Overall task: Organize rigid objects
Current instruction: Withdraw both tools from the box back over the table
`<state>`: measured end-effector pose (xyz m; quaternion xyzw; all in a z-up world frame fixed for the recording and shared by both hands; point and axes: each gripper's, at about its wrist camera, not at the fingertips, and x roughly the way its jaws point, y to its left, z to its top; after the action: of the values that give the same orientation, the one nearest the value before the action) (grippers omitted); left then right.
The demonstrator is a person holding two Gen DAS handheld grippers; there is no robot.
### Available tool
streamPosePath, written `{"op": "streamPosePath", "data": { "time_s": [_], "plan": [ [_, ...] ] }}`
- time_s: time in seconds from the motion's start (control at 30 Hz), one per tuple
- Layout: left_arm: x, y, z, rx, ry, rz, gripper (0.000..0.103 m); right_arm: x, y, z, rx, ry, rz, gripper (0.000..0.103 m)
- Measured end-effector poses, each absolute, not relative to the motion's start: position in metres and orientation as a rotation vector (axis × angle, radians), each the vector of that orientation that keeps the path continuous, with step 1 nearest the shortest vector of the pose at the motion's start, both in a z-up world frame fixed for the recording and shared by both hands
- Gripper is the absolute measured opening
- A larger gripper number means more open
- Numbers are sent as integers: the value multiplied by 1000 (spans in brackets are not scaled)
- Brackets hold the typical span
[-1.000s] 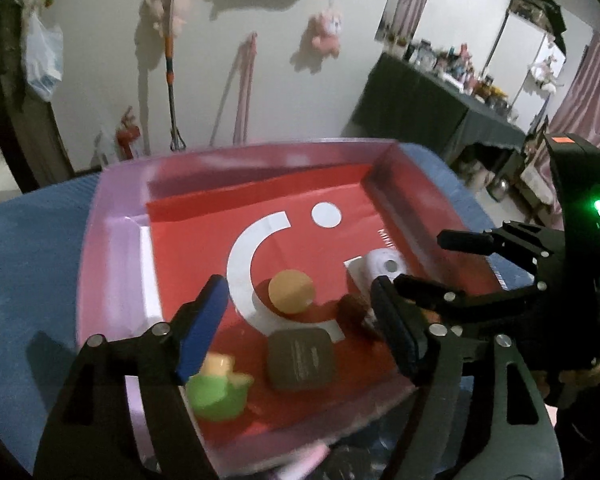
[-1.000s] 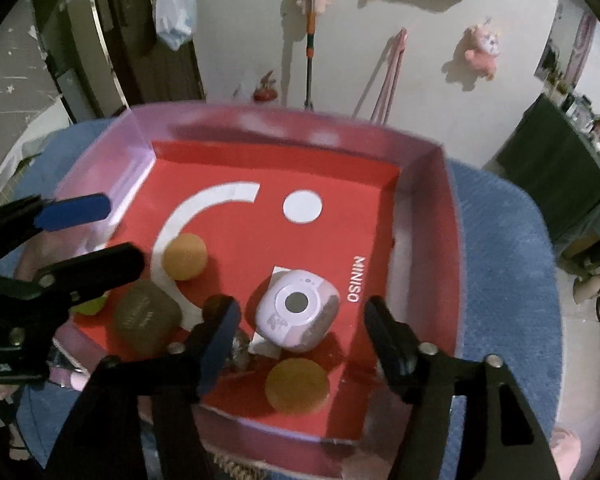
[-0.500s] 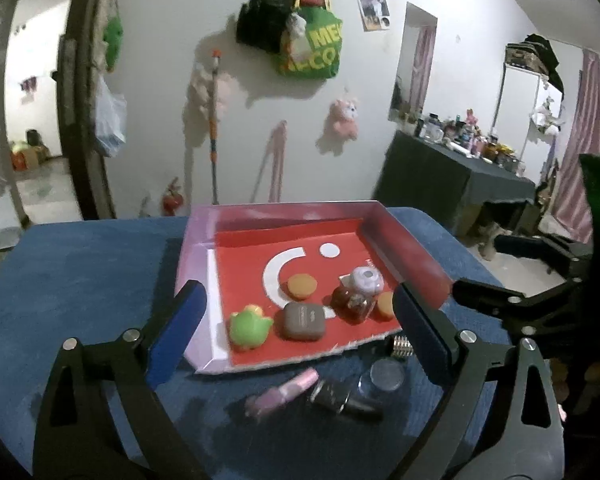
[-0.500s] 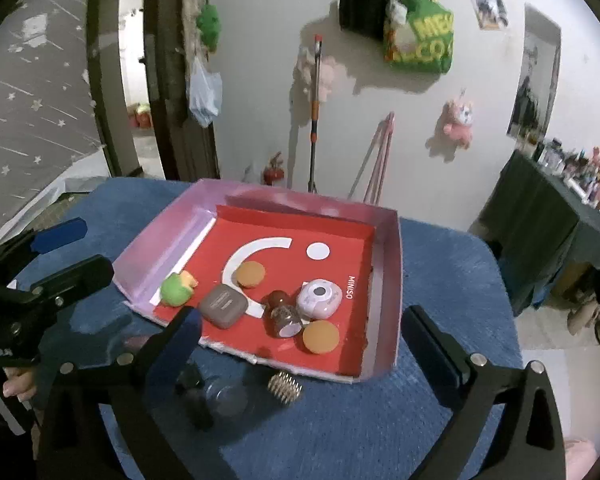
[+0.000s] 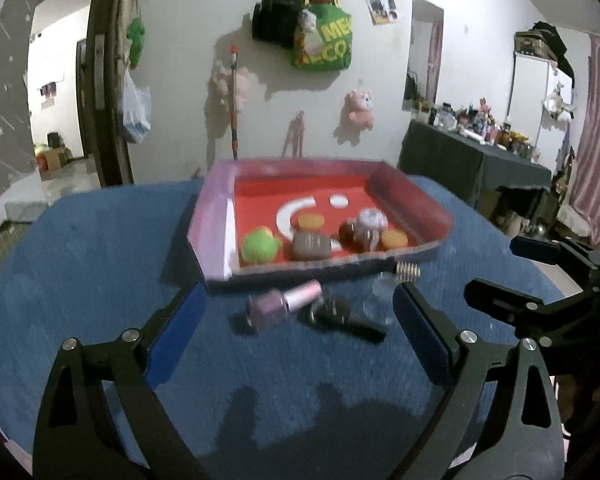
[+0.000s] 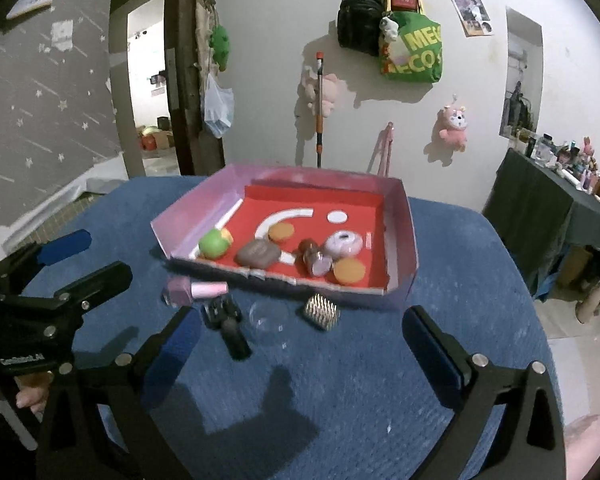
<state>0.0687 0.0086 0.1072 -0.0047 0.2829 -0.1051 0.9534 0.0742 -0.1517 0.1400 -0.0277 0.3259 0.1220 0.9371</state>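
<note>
- Left wrist view: motion blur softens the centre of the frame; a clear round item [image 5: 374, 300] beside the dark clip [image 5: 342, 314] is barely readable, and a gold spiked piece [image 5: 408, 269] is half hidden behind the tray's near rim.
- The pink-walled red tray [image 5: 214, 216] sits at centre on the blue cloth [image 5: 100, 260], holding a green toy [image 5: 260, 245], a brown case [image 5: 311, 245], two orange discs and a pale round gadget [image 5: 372, 218].
- A nail polish bottle [image 5: 282, 305] lies just in front of the tray; bare cloth fills the lower frame.
- The left gripper [image 5: 296, 340] stands wide apart, grasping nothing; the right gripper [image 5: 516, 268] enters at the right edge.
- Right wrist view: the same tray [image 6: 404, 240] is at centre, its near rim ragged.
- Bottle [image 6: 194, 290], clip [image 6: 226, 320], clear item [image 6: 268, 316] and spiked piece [image 6: 321, 311] lie in a row before it.
- The right gripper [image 6: 300, 340] is spread wide and empty over open cloth; the left gripper [image 6: 84, 258], cut off at left, is also released.
</note>
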Motion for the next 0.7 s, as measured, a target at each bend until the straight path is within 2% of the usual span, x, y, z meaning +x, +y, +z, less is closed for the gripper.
{"op": "streamPosePath", "data": {
  "time_s": [0.33,0.7],
  "plan": [
    [71,8,62,-7,686,-199,96,79,-163,83,7,770,197,103],
    [85,15,54,-18,742,-192,96,93,-166,71,28,808,196,103]
  ]
}}
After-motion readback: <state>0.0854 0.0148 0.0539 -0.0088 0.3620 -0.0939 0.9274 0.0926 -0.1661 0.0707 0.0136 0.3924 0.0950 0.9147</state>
